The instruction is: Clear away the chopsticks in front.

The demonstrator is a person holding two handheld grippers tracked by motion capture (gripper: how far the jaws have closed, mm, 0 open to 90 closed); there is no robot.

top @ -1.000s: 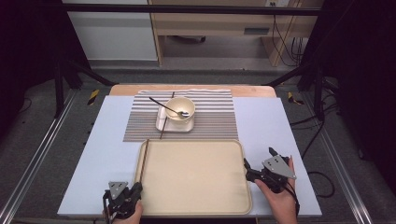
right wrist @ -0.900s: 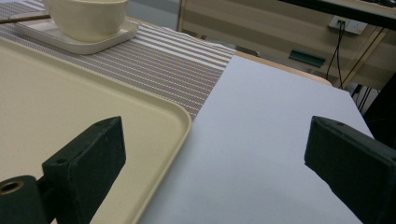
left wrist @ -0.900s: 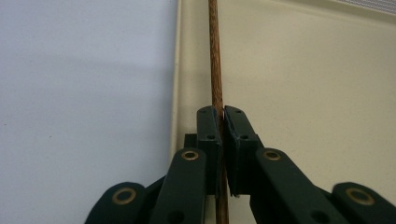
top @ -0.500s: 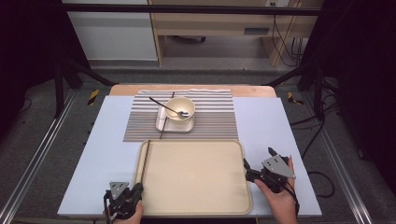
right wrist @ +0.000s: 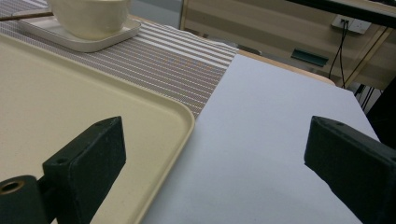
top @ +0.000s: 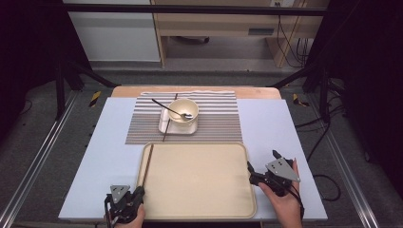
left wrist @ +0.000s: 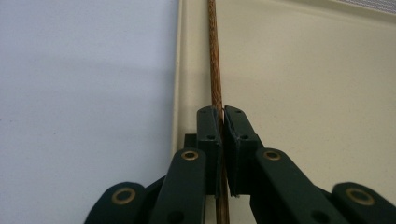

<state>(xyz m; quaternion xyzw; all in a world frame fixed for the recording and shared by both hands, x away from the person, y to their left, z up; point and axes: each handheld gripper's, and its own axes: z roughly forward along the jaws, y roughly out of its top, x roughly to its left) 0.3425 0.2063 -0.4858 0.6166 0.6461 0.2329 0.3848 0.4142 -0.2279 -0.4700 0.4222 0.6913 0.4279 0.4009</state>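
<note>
Left claw clamped on a chopstick along the tray's left rim; right claw spread wide beside the tray's right edge.

At the near left corner of the tabletop (top: 109, 142), the left claw (left wrist: 221, 116) is clenched on a wooden chopstick (left wrist: 215, 56) that lies just inside the left rim of the beige tray (top: 199, 209), pointing toward the far edge. Further back, on the striped placemat (top: 214, 128), a bowl (top: 183, 110) with a spoon (top: 178, 113) sits on a small plate (top: 166, 127), with a second chopstick (top: 167, 126) beside it. At the tray's right edge the right claw (right wrist: 215, 154) hangs released, holding nothing. To set the stick down well, I judge it best lowered flat and parallel to the rim before the jaws ease apart, so it does not roll; the jaws grip near its near end, so the far end may dip.
</note>
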